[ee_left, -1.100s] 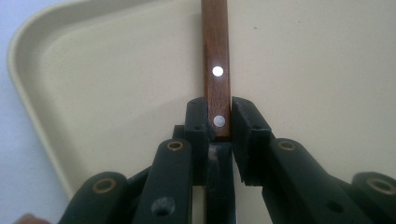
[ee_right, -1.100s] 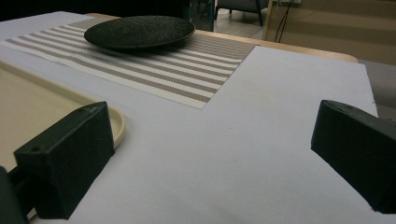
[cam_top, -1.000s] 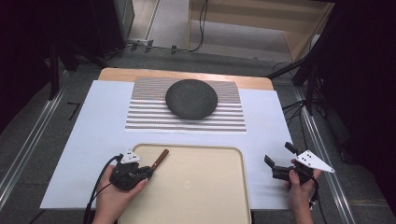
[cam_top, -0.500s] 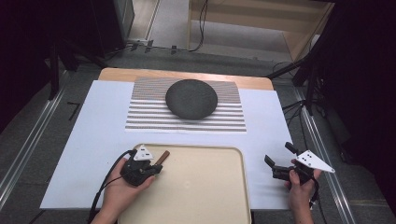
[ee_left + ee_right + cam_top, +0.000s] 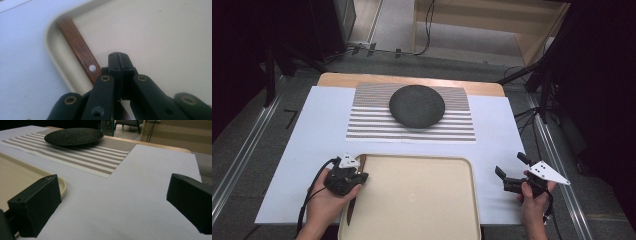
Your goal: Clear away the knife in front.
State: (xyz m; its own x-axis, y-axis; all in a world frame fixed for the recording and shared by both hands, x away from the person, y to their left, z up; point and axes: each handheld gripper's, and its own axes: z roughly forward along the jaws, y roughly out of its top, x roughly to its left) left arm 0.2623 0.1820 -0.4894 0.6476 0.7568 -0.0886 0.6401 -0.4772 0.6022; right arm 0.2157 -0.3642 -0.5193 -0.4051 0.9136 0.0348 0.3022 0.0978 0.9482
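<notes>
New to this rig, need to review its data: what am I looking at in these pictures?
No robot here: a person holds a hand gripper in each hand. One camera looks down from above, and one rides on each gripper. On the white sheet lie a striped mat with a dark plate, and a beige tray. A knife lies along the tray's left edge. The left gripper is shut beside its handle. The right gripper is open and empty.

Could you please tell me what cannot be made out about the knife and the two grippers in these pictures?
- Knife, left gripper view: the left gripper, jaws shut, covers its lower end; whether it is pinched is unclear.
- Knife blade, high view: the hand hides its middle.
- Right gripper, right gripper view: open jaws cut off by the frame edges.
</notes>
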